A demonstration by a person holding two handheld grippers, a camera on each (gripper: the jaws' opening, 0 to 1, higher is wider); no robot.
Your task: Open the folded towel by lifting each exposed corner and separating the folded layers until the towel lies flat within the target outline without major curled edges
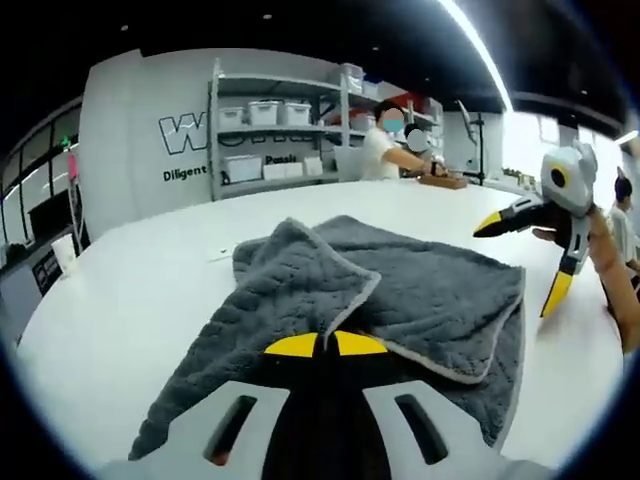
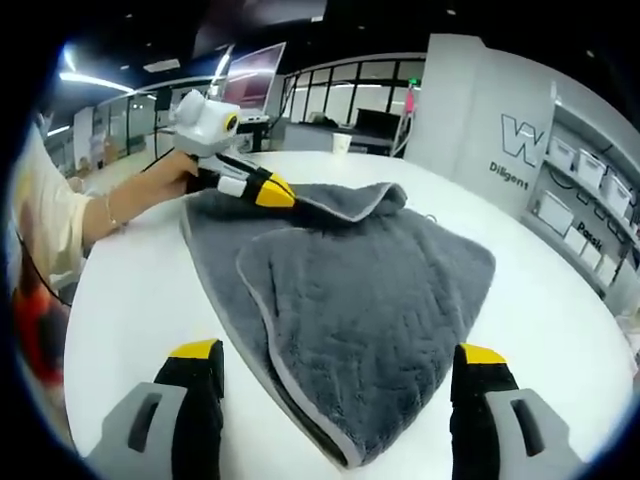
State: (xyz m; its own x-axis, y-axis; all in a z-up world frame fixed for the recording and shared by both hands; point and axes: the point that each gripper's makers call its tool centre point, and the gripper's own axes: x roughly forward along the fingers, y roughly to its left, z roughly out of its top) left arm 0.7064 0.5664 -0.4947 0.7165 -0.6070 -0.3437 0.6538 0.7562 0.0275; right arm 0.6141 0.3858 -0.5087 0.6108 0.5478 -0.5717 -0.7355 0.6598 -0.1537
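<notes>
A grey towel [image 1: 400, 290] lies on a white round table [image 1: 150, 270], partly unfolded, with one layer turned back so its pale hemmed edge runs diagonally across the pile.

In the left gripper view the left gripper [image 1: 325, 345] has its yellow-tipped jaws drawn together over the towel's near edge, pinching the fold. The right gripper view shows that same gripper at the far left of the towel [image 2: 360, 300], its tips closed on the raised edge, a hand [image 2: 175, 172] behind it.

The right gripper [image 2: 340, 357] hangs above the towel's near corner with its jaws spread wide — nothing between them. From the left gripper view it appears at the right, off the cloth [image 1: 535, 255].

Shelves [image 1: 280, 120] with white bins stand beyond the table, a seated person [image 1: 385, 150] next to them.
</notes>
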